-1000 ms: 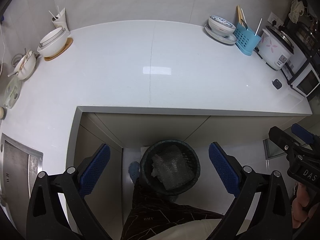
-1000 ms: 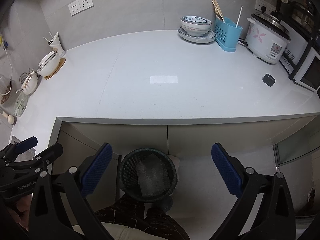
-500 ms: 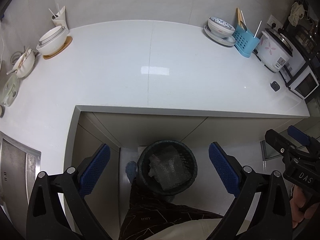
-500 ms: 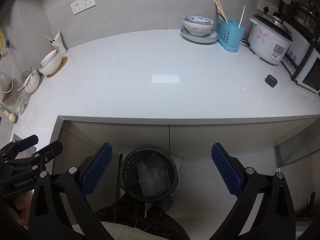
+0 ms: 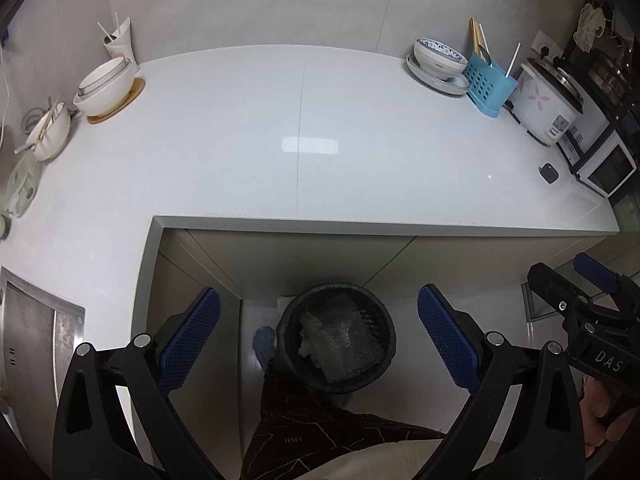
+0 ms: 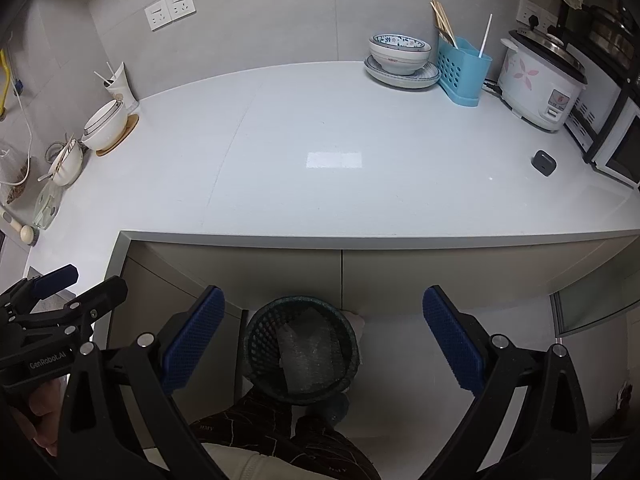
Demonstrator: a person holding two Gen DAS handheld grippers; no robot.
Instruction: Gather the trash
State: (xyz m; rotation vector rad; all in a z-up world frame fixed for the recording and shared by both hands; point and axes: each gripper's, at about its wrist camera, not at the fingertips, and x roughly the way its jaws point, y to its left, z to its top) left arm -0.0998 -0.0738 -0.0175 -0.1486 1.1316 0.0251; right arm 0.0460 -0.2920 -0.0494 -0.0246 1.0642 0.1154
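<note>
A dark mesh waste bin [image 5: 288, 344] stands on the floor under the white countertop [image 5: 320, 152], with crumpled bubble wrap [image 5: 344, 340] inside. The same bin [image 6: 260, 344] and its bubble wrap [image 6: 308, 356] show in the right wrist view. My left gripper [image 5: 318, 332] hangs open above the bin, blue pads wide apart, nothing between them. My right gripper [image 6: 324, 336] is open and empty as well, held over the bin. Each gripper appears at the edge of the other's view.
Along the counter's back stand stacked bowls on a plate [image 5: 438, 66], a blue utensil holder [image 5: 490, 84], a rice cooker [image 5: 546, 110] and a microwave [image 5: 608, 164]. White bowls [image 5: 106, 86] sit at the left. A small dark object [image 5: 549, 172] lies at the right. A person's leg [image 5: 320, 436] is below.
Both grippers have risen and pulled back slightly, so the bin looks a little smaller and lower in view. Both stay open and empty.
</note>
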